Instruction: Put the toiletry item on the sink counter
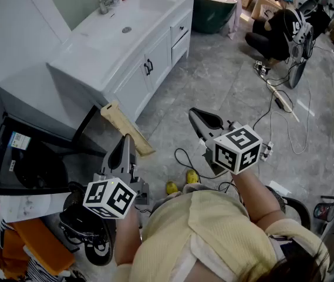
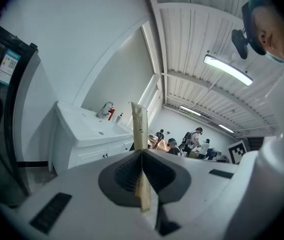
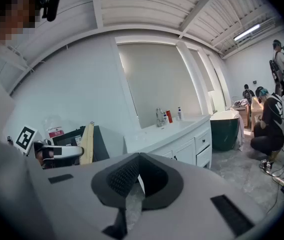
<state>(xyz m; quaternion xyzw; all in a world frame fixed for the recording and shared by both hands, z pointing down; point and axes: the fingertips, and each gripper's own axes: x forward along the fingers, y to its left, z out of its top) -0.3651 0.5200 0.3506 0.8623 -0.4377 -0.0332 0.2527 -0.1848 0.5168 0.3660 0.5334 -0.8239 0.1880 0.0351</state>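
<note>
Clearly the carrying step was in hand: the left gripper (image 2: 141, 153) was clamped on a flat tan toiletry tube (image 2: 139, 124), held upright and well short of the white sink counter (image 2: 84, 126). The right gripper (image 3: 139, 156) was closed on nothing. Next, by my judgement, the tube needed bringing over the counter's bare top, then releasing.

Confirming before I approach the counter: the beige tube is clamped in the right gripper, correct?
No: the beige tube is clamped in the left gripper, not the right. The left gripper view shows it pinched between the fingers.
</note>
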